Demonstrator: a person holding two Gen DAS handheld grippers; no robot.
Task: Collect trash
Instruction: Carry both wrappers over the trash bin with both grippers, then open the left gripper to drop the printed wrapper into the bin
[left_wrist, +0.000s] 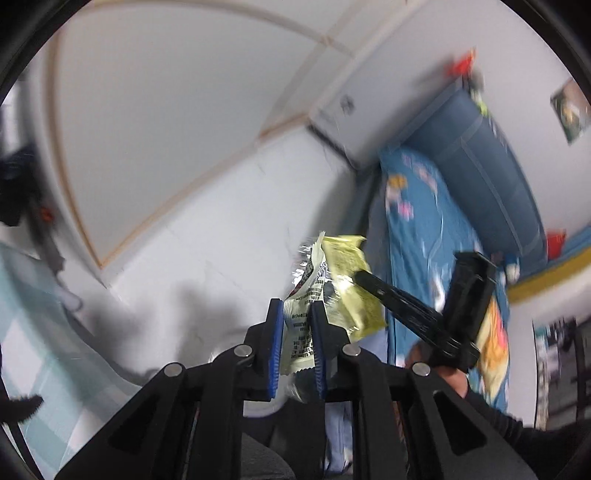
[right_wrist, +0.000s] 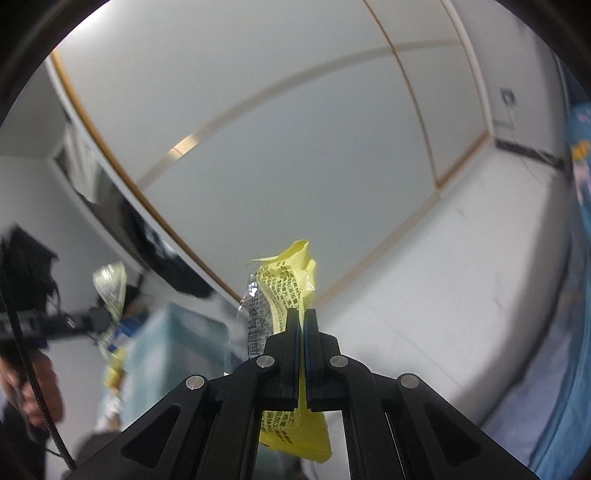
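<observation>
My left gripper (left_wrist: 298, 308) is shut on a white printed wrapper (left_wrist: 308, 284) and holds it up in the air, pointing at the ceiling. My right gripper (right_wrist: 302, 314) is shut on a yellow wrapper (right_wrist: 290, 280) with black print and a clear foil edge. In the left wrist view the right gripper (left_wrist: 360, 275) reaches in from the right with the yellow wrapper (left_wrist: 351, 284) just behind the white one. In the right wrist view the left gripper (right_wrist: 94, 317) shows at the far left with its white wrapper (right_wrist: 110, 288).
A bed with a blue cartoon cover (left_wrist: 424, 229) and a blue headboard (left_wrist: 491, 162) lies to the right. White walls and ceiling (right_wrist: 295, 110) fill the view. A pale blue box (right_wrist: 173, 354) sits low on the left. The person's hand (right_wrist: 33, 384) holds the left gripper.
</observation>
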